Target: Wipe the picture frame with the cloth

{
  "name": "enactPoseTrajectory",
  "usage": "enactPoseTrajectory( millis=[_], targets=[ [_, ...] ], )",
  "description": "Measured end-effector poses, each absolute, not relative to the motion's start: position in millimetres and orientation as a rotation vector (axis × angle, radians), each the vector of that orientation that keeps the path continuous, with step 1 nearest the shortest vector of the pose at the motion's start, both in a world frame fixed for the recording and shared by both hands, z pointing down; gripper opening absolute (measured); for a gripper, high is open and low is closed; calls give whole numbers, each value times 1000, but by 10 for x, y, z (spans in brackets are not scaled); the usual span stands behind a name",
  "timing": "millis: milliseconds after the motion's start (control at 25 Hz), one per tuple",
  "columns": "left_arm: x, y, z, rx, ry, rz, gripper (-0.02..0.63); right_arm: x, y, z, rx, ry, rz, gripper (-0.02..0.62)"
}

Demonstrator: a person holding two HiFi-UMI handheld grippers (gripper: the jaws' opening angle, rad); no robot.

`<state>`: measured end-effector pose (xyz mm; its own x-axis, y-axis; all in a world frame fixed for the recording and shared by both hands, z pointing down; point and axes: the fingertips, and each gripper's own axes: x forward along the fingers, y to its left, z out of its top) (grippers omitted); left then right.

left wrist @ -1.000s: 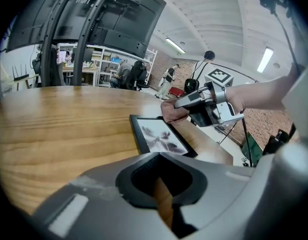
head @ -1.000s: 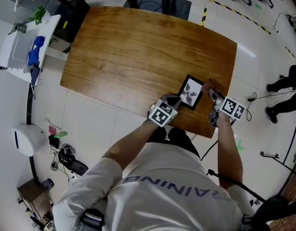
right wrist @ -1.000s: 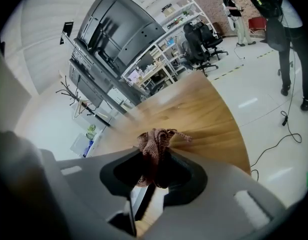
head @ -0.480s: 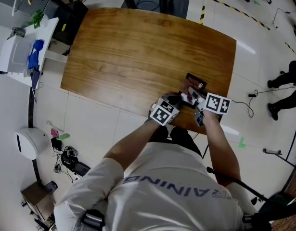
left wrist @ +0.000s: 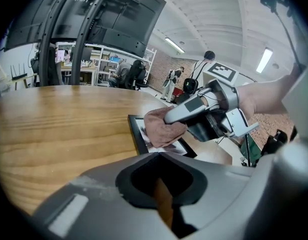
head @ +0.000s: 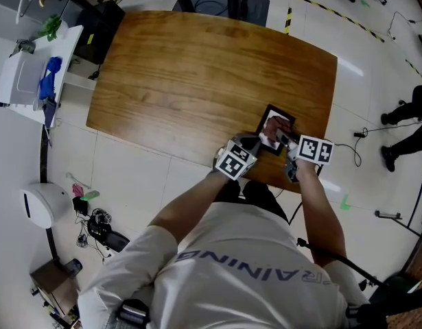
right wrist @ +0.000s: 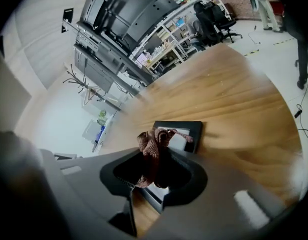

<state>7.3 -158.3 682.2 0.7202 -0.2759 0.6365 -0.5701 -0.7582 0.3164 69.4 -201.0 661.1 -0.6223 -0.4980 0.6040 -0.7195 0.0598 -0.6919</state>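
A black picture frame (head: 266, 117) with a grey photo lies flat near the front right edge of the wooden table (head: 197, 74). My right gripper (head: 282, 136) is shut on a bunched pinkish-brown cloth (head: 275, 124), and the cloth presses on the glass. The left gripper view shows that cloth (left wrist: 161, 127) over the frame (left wrist: 138, 132). The right gripper view has the cloth (right wrist: 151, 145) bulging from the jaws above the frame (right wrist: 194, 129). My left gripper (head: 252, 143) meets the frame's near left edge and looks shut on it (left wrist: 159, 155).
A white stand (head: 29, 74) with a blue object (head: 53, 66) sits left of the table. Cables and small items (head: 94, 221) lie on the floor at lower left. Another person's legs (head: 406, 132) are on the right, and yellow-black tape (head: 334, 16) runs behind the table.
The right gripper carried the cloth from the frame's right edge leftwards over the glass, then part of the way back to the right. The left gripper and frame stayed put.
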Motion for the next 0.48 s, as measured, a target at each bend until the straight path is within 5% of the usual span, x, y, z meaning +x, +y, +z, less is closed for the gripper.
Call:
enactPoseTrajectory(
  millis=[480],
  targets=[
    [68,-1593,6831,2425,-640,790,6,1225,-1657,6513,1312,-2082,1468,114]
  ],
)
